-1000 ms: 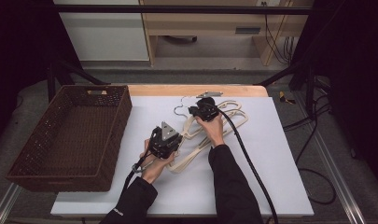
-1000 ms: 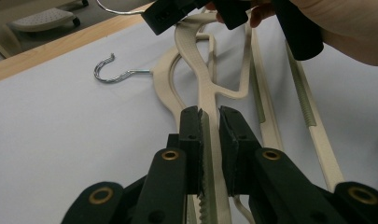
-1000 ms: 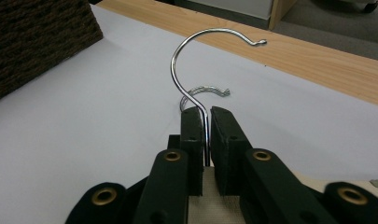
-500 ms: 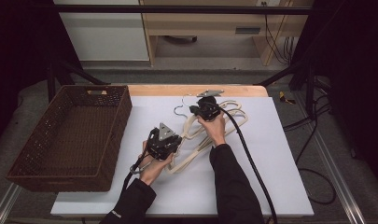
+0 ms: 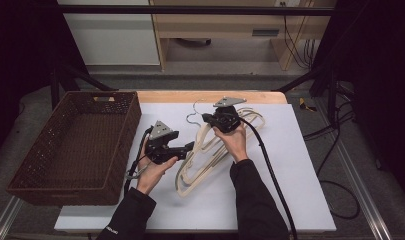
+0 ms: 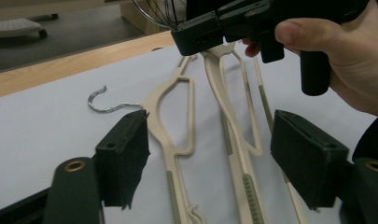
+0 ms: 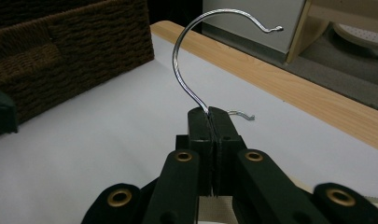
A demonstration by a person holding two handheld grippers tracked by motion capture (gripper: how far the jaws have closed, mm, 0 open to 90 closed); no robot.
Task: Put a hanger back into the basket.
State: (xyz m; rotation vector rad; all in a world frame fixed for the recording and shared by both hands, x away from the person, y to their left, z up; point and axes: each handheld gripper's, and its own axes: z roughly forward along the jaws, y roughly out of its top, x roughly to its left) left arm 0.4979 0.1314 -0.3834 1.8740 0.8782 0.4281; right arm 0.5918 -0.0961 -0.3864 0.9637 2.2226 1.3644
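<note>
Bright overhead light falls evenly on the white table [image 5: 290,165], the room around it dark; beside it, the basket [image 7: 60,42] blurs in close-up.

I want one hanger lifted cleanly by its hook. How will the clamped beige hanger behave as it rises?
The right gripper is shut on the hanger's wire hook, so the hanger will probably pivot and swing. It looks thin and light, fairly stiff. Lying among the other hangers, it may snag them.

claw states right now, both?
Left claw: open, jaws just opened, cream plastic hangers below, nothing gripped.
Right claw: shut on a hanger's silver metal hook.
</note>
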